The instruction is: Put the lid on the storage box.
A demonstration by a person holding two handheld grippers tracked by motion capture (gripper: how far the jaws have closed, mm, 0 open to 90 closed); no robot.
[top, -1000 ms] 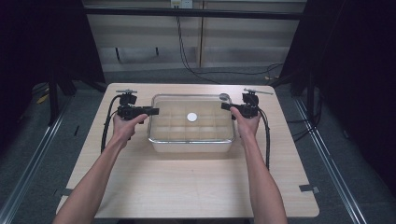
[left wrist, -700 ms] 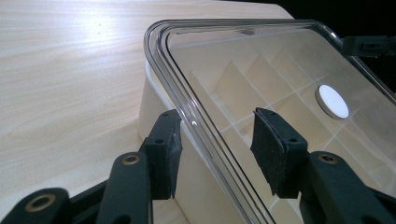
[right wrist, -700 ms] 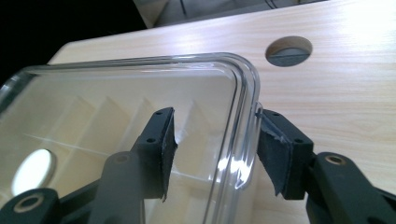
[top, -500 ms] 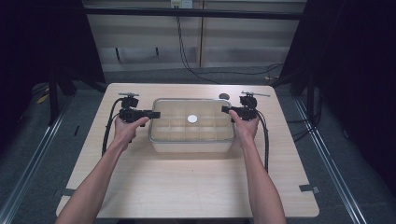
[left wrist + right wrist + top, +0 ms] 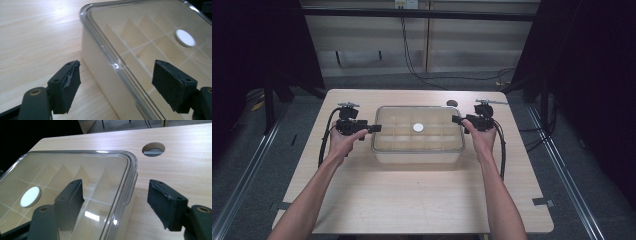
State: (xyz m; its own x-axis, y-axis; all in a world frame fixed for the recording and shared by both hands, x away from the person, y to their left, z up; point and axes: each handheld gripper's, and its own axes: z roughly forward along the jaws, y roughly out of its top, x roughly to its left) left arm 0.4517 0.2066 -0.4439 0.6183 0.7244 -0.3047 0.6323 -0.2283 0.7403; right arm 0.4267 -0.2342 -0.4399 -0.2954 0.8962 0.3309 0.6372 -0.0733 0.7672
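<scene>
A clear lidded plastic box (image 5: 418, 145) with a grid of compartments stands on the middle of the wooden table (image 5: 412, 200). A white round disc (image 5: 418, 128) lies at the centre of its lid. My left gripper (image 5: 374, 128) is open at the box's left end, and in the left gripper view (image 5: 117, 82) its jaws straddle the lid rim (image 5: 100, 47) without touching it. My right gripper (image 5: 455, 119) is open at the right end. In the right gripper view (image 5: 117, 200) one jaw is over the lid (image 5: 75, 167) and the other is outside the rim.
A round cable hole (image 5: 452, 103) (image 5: 153, 148) sits in the table just behind the box's right corner. Black cables loop from both grippers along the table's sides. Bare wood lies in front of the box, between the person's forearms.
The box has shifted slightly toward the person and its outline looks a little smaller, uncovering the hole behind it. Both grippers have drifted the same way beside the box ends.
</scene>
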